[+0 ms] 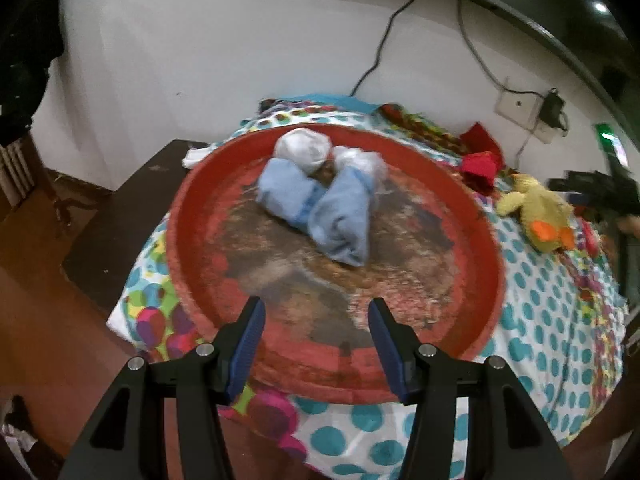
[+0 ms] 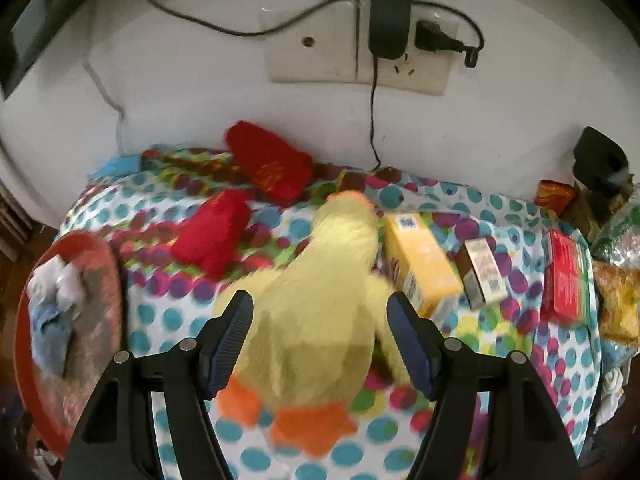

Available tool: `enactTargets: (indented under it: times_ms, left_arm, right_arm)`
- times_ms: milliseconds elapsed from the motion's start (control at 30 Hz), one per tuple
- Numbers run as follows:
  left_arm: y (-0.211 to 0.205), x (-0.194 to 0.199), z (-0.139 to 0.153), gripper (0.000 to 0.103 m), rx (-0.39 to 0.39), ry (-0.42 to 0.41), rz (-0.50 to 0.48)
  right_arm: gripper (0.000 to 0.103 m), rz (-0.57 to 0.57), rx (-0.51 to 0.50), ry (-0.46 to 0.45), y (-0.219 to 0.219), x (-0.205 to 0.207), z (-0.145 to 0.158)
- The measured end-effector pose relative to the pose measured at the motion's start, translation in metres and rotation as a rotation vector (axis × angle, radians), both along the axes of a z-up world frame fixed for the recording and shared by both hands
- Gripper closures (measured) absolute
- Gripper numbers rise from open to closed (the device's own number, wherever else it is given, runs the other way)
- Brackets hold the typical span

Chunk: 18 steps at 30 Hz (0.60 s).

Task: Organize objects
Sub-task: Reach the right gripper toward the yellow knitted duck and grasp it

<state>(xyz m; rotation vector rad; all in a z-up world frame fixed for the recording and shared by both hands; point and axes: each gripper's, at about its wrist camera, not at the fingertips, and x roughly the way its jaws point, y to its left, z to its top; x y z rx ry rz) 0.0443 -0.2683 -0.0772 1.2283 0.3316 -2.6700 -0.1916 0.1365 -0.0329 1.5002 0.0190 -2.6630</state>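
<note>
Plush is what we are dealing with: the yellow duck toy (image 2: pixel 320 304) looks soft and light, so it should squash under pressure and sag if taken by a foot. We judge its thick body the best place to take hold, not the orange feet or beak. It lies on the spotted cloth (image 2: pixel 168 320) over the table, between the spread fingers of our right tool (image 2: pixel 320 340), which is released and grips nothing yet; whether the pads touch the fabric we cannot tell through the blur. Our left tool (image 1: pixel 316 344) is also released, hovering over the near rim of the red tray (image 1: pixel 480 240), where rolled blue and white cloths (image 1: pixel 316 196) sit. Boxes (image 2: pixel 424 264) lie just beside the duck.
</note>
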Motion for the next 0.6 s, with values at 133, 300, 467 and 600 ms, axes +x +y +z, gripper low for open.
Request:
enactTargets:
  times_ms: [133,300,467,600]
  left_arm:
    - [0.011,-0.002,0.005,0.048,-0.033,0.020,-0.031]
    - [0.022,-0.016,0.010,0.048,-0.035,0.010,-0.052]
    - [0.056,-0.043,0.024,0.048,-0.110,0.036,-0.148]
    - [0.084,-0.066,0.030,0.048,-0.133,0.053,-0.220]
  right_arm:
    - [0.036,-0.045,0.041,-0.092,0.000,-0.037,-0.018]
    - [0.032,-0.042,0.046,-0.126,-0.003,-0.056,-0.038]
    - [0.030,-0.013,0.052,-0.137,-0.012,-0.057,-0.055]
    - [0.040,0.051,0.075,-0.065,-0.015,-0.043,-0.055]
